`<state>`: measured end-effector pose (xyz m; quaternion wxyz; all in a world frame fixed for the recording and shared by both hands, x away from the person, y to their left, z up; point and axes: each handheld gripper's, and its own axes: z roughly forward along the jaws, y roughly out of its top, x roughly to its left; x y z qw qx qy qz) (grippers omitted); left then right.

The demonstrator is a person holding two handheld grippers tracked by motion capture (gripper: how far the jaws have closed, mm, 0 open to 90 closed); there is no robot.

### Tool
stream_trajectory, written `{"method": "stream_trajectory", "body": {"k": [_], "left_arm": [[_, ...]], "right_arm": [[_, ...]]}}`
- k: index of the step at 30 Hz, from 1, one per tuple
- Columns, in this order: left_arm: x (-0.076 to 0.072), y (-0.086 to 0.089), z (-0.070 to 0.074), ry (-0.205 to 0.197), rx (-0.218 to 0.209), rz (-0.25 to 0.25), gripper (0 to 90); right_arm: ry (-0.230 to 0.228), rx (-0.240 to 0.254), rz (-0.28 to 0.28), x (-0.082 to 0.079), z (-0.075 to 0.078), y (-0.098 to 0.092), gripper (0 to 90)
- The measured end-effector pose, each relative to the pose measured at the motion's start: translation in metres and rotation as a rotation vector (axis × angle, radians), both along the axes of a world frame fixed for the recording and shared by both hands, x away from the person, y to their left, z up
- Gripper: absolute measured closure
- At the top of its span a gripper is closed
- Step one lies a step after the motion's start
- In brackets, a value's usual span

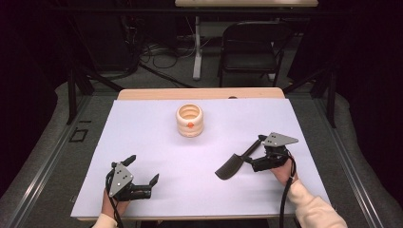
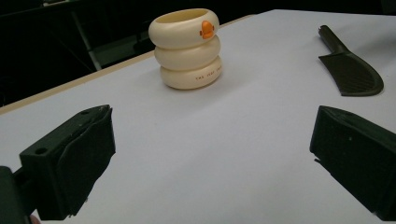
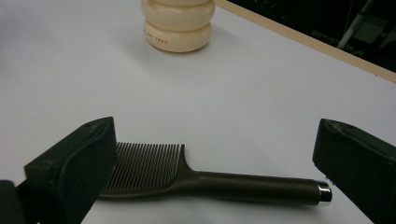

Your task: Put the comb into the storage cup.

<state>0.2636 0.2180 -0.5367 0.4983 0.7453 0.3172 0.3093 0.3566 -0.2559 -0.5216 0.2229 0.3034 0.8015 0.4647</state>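
A cream holder (image 1: 189, 121) made of three stacked rings, with a small orange mark, stands upright at the back middle of the white table (image 1: 142, 123). A dark comb (image 1: 234, 165) with a long handle lies flat at the right front. My right gripper (image 1: 253, 152) is open just over it, one jaw by the toothed head and the other past the handle's silver end; the comb (image 3: 210, 179) lies across the gap. My left gripper (image 1: 142, 169) is open at the left front, holding nothing. It faces the holder (image 2: 189, 49) and the comb (image 2: 350, 70).
A wooden table edge (image 1: 199, 93) runs along the back. Behind the table are a folding chair (image 1: 252, 47), a white table leg (image 1: 196, 47) and floor cables. The holder (image 3: 177, 23) stands well beyond the right gripper (image 3: 217, 140).
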Motion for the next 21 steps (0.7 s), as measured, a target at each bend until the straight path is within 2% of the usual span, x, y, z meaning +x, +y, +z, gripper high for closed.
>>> {"method": "stream_trajectory", "body": {"k": [12,21], "left_arm": [[0.000,0.000,0.000,0.002,-0.005,-0.005,0.0],[0.001,0.000,0.000,0.003,-0.005,-0.004,0.0]], "right_arm": [[0.022,-0.004,-0.003,0.014,-0.002,0.000,0.0],[0.034,0.012,-0.009,0.026,-0.003,-0.002,0.0]]}}
